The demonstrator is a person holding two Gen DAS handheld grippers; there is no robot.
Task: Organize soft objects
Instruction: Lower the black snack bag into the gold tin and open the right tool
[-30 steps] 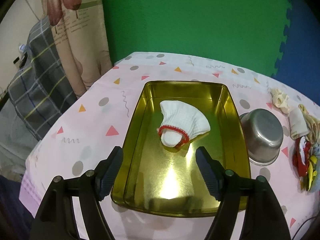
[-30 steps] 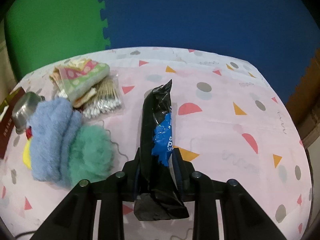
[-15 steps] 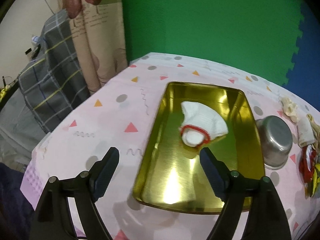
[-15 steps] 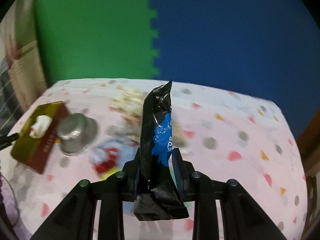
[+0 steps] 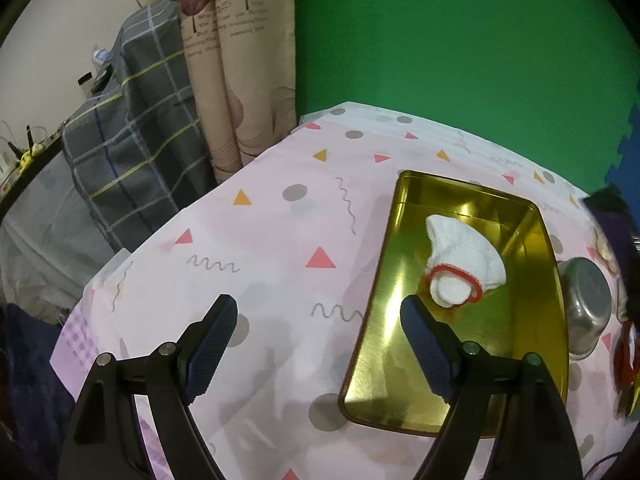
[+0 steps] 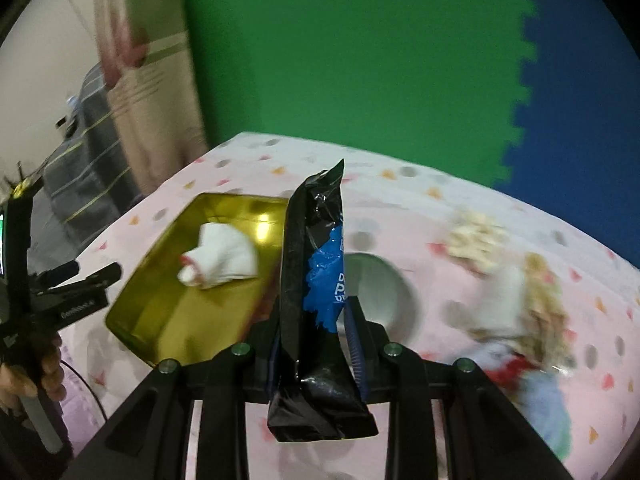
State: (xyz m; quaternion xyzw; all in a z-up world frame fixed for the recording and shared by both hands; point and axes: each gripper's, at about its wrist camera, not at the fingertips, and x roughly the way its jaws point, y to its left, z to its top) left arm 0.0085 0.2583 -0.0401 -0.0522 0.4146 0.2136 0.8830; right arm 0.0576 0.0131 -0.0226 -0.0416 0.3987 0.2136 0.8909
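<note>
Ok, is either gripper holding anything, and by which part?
The right gripper pinches the black and blue packet near its lower end; the left gripper holds nothing.

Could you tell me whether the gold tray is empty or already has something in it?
Not empty: one white sock with red trim lies inside the gold tray.

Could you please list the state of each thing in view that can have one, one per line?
Left hand-held gripper: open, nothing between its fingers.
Right hand-held gripper: shut on the black and blue packet.
Black and blue packet: held upright off the table, sealed.
Gold tray: open-topped on the tablecloth, holding one item.
White sock: bunched up, lying inside the gold tray.
Steel bowl: upright beside the tray; contents cannot be told.
</note>
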